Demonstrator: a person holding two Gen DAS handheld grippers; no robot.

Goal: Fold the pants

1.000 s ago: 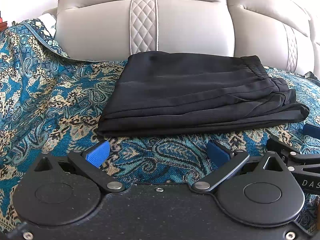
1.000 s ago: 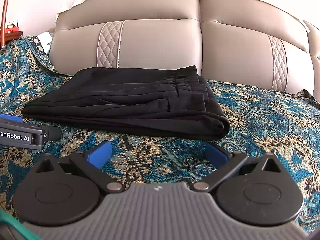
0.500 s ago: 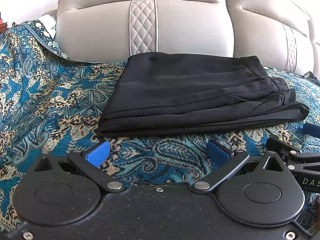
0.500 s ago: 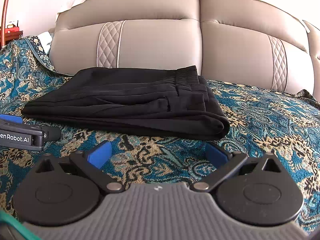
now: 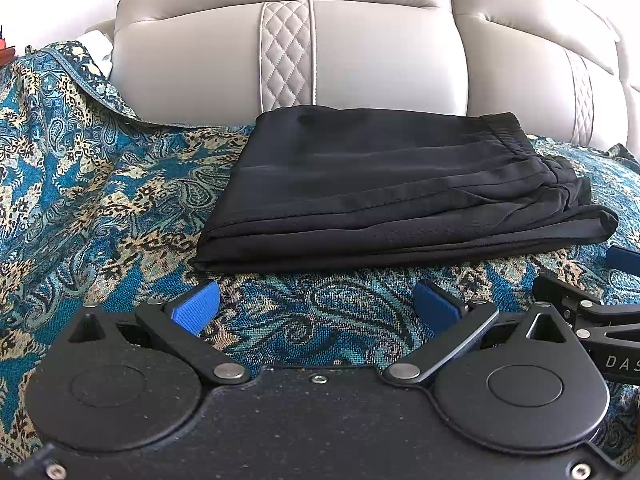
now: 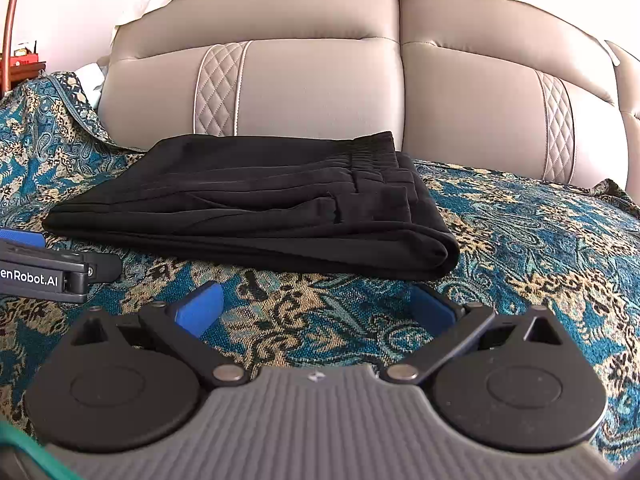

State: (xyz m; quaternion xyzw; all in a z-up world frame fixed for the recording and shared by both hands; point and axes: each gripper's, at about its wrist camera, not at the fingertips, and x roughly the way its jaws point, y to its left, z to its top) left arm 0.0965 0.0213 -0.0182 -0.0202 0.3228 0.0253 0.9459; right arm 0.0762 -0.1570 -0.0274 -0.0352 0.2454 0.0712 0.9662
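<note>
Lying folded in a flat stack on the patterned bedspread (image 5: 120, 184), close to the padded headboard (image 6: 320, 88), the black pants (image 5: 392, 192) appear finished. Left gripper (image 5: 316, 308) and right gripper (image 6: 320, 308) sit just short of the stack, fingers spread wide, holding nothing. Risk: any forward nudge could snag the near edge and spill the slippery layers.
</note>
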